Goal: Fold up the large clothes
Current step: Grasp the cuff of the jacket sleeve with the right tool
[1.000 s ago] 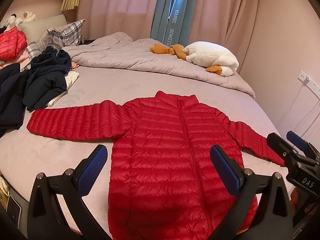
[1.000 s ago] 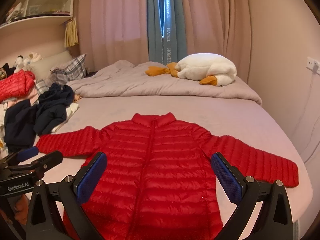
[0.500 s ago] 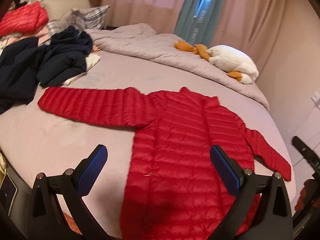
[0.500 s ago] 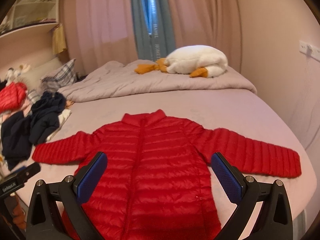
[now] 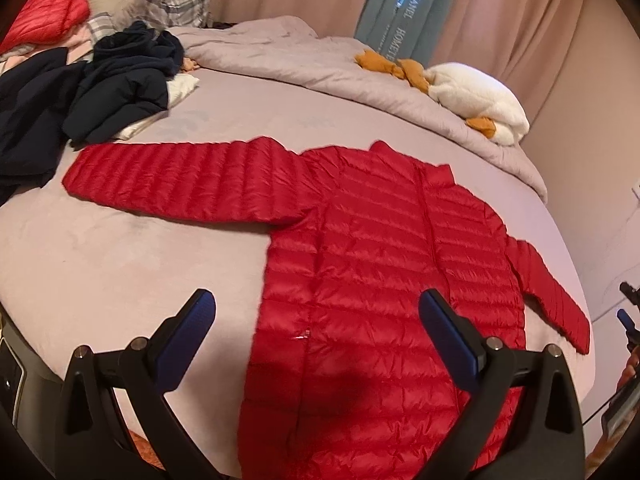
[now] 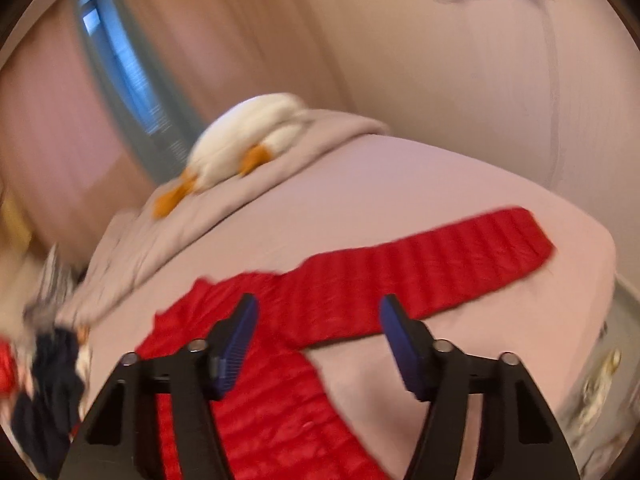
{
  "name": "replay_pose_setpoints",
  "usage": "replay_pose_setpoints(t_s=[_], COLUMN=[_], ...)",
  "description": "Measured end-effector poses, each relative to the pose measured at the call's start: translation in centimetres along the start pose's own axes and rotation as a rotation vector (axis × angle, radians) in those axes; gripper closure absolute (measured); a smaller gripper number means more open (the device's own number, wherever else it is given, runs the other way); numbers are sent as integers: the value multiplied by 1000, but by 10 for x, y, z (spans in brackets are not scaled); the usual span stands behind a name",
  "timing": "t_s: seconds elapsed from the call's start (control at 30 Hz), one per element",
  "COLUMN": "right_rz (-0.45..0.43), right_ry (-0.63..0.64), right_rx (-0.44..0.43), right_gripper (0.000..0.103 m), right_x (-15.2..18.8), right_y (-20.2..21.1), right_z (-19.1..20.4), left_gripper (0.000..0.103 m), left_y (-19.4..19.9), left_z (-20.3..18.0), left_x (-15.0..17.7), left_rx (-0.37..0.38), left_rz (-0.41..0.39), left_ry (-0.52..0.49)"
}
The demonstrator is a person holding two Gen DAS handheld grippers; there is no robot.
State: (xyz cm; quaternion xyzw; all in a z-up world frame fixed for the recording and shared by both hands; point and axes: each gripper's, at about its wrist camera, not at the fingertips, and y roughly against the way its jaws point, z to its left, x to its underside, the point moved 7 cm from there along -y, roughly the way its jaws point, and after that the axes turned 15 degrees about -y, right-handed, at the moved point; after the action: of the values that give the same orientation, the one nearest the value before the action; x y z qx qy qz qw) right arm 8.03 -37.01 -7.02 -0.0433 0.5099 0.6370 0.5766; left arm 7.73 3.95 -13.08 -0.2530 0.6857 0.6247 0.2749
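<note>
A red quilted down jacket (image 5: pixel 384 264) lies flat and face up on the bed, zipped, with both sleeves spread out. My left gripper (image 5: pixel 316 320) is open and empty, hovering above the jacket's lower left side near the hem. My right gripper (image 6: pixel 316 328) is open and empty; its view is tilted and blurred, above the jacket's right armpit, with the right sleeve (image 6: pixel 440 264) stretching away toward the bed's edge. Part of the right gripper shows at the far right edge of the left wrist view (image 5: pixel 628 312).
A pile of dark navy clothes (image 5: pixel 80 80) lies at the bed's left, with another red jacket (image 5: pixel 44 12) and a plaid pillow (image 5: pixel 172 4) behind. A folded grey duvet (image 5: pixel 300 60) and a white goose plush (image 5: pixel 480 100) lie at the back. The wall (image 6: pixel 460 60) is close on the right.
My left gripper has shifted left, bringing the left sleeve more into view. My right gripper has swung right and rolled sharply, closing in on the right sleeve; its jaws look narrower than before.
</note>
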Motion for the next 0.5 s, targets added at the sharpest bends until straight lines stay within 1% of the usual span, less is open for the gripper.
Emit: replay_pose_setpoints(t_s=[0.03,0.1,0.17,0.2,0.27,0.33,0.5], right_rz=[-13,-22,-17,-16,-15,-13,12], right_ry=[-44,-122,-187,-209,-267,-314,-489], right_rx=[34,83,99,105,128,149,150], right_gripper=[52,58,60,60,61,62,66], right_x=[-7,-16,-22,-22,-27,-26,-27], right_y=[-3,-8,-13,-16,-23,-26,-43], right_z=[-16,-43,-69,-74,-99,-115,-160], left_gripper=[2,4,4,5,6,6,7], left_y=[-3,-10,-19,-22,-30,-37,-54], left_z=[-4,-12,-20,-24,-34,-44,-67], left_x=[0,1,3,4,7,9,17], left_rx=[6,18,23,25,44,67,97], left_rz=[7,25,46,55,76,92,138], left_ry=[-9,-34,-54,-58,-75,-93,-142])
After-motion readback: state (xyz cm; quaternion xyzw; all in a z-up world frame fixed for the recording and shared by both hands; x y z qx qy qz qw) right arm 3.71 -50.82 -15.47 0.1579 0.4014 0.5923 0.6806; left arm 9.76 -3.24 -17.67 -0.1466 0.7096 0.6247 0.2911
